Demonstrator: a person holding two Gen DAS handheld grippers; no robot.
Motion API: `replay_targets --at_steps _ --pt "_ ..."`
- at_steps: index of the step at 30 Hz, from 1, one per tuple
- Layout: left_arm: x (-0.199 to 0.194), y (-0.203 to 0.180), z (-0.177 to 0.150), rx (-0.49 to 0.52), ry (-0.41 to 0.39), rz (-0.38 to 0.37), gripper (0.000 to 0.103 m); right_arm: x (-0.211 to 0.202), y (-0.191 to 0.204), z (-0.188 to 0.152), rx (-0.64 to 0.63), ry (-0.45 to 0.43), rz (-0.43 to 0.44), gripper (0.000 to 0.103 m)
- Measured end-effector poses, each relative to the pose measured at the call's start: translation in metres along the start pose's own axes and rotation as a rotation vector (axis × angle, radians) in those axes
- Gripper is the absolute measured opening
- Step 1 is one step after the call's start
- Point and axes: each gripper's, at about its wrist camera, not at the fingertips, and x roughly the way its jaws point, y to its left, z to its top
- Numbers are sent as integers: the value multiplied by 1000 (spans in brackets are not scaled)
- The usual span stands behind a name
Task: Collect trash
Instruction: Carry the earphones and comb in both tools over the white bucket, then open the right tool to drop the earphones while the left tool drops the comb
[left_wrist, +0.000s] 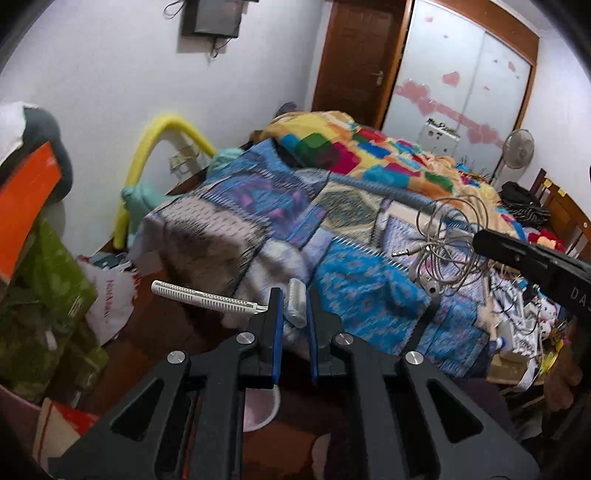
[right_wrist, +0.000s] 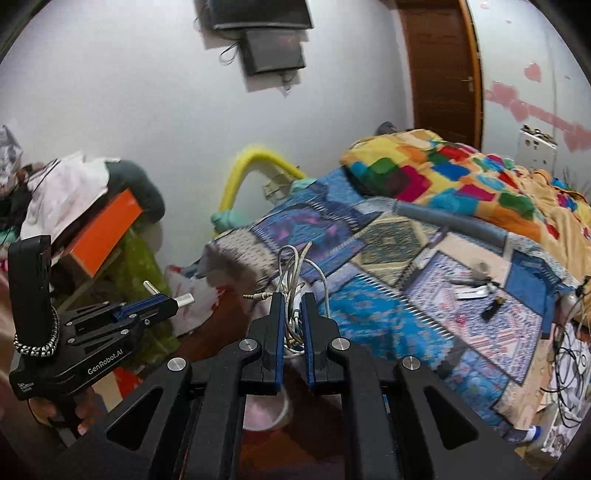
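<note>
Large bed (left_wrist: 332, 229) under a patchwork blue quilt (right_wrist: 388, 310), with a bright multicoloured blanket (left_wrist: 369, 151) heaped toward the far end by the brown door (left_wrist: 354, 55). Yellow foam tube (left_wrist: 155, 147) arching against the white wall beside the bed. Cluttered pile at left, topped by an orange box (right_wrist: 107, 236). White plastic bag (left_wrist: 110, 295) on the dark floor below the quilt's corner. Left gripper (left_wrist: 293, 314) held above the floor just off the bed's edge, jaws pressed onto the head of a white disposable razor (left_wrist: 207, 297), handle sticking out leftward. Right gripper (right_wrist: 293, 317) alongside, likewise above the floor, jaws pinching a tangled grey audio cable (right_wrist: 295, 273), loops rising over the fingertips, jack plug pointing left. Small dark items (right_wrist: 476, 288) lying on the quilt, too blurred to tell.
</note>
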Motion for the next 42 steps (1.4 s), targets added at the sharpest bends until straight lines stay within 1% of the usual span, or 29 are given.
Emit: replay_targets --at_steps 6,8,12,18,20,23,29,33,36,39,42 --pt "12 37 -34 -47 76 10 11 38 36 -13 -49 83 26 8" --pt "24 47 -48 -74 115 6 11 50 45 -20 -62 114 31 8" --pt "49 66 -72 -123 186 4 11 87 59 -37 -86 203 40 8" --pt "95 88 -105 -209 289 -10 11 142 69 -68 -106 342 50 8" --pt "108 91 -113 -226 318 -14 11 158 70 -77 -113 381 57 8" --pt "135 94 -130 -246 382 -13 11 187 72 -89 -131 438 61 8" --pt "184 100 -152 -285 491 -22 11 239 71 -111 -146 553 75 8" --pt "212 103 -164 -300 542 -22 11 272 68 -123 -148 617 72 8" --pt "232 108 -174 -317 578 -25 11 294 65 -131 -126 672 77 8" --pt "245 112 -179 -333 592 -24 11 306 64 -135 -116 701 79 8" --pt "250 119 -182 -354 586 -6 11 311 63 -136 -119 717 80 9"
